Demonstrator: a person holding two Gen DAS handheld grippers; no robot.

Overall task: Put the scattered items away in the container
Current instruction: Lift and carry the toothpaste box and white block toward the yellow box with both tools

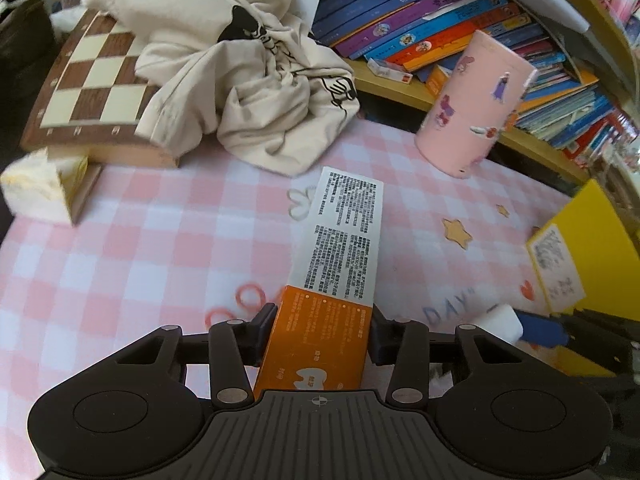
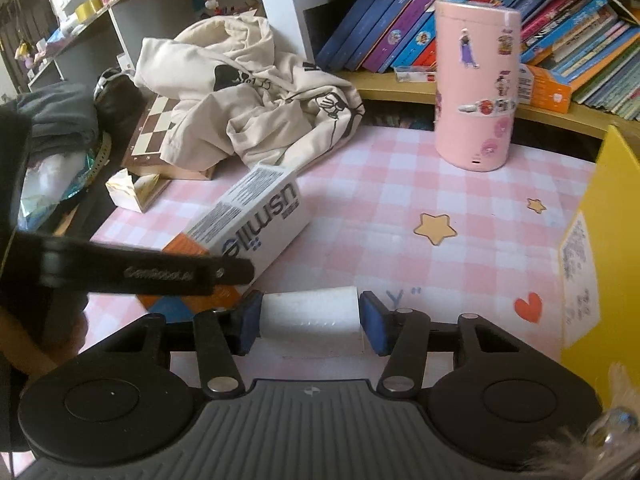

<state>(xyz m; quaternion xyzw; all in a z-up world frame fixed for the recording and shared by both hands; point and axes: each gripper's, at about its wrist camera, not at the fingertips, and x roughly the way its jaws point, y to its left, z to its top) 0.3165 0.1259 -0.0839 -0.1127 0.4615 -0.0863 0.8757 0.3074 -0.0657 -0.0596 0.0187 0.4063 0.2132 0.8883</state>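
Observation:
My left gripper (image 1: 324, 332) is shut on the orange end of a long white-and-orange usmile box (image 1: 340, 248), held just over the pink checked tablecloth (image 1: 160, 240). The box also shows in the right wrist view (image 2: 256, 220), with the left gripper's arm across it. My right gripper (image 2: 310, 320) is shut on a small white block (image 2: 312, 316), which also shows in the left wrist view (image 1: 504, 322). A yellow container (image 1: 592, 248) stands at the right edge; it also shows in the right wrist view (image 2: 608, 240).
A pink stickered cylinder (image 2: 476, 88) stands at the back. A crumpled cream garment (image 2: 248, 92) lies on a chessboard (image 1: 92, 80) at the back left. A tissue box (image 1: 44, 188) sits at the left. Shelves of books (image 1: 460, 20) run behind the table.

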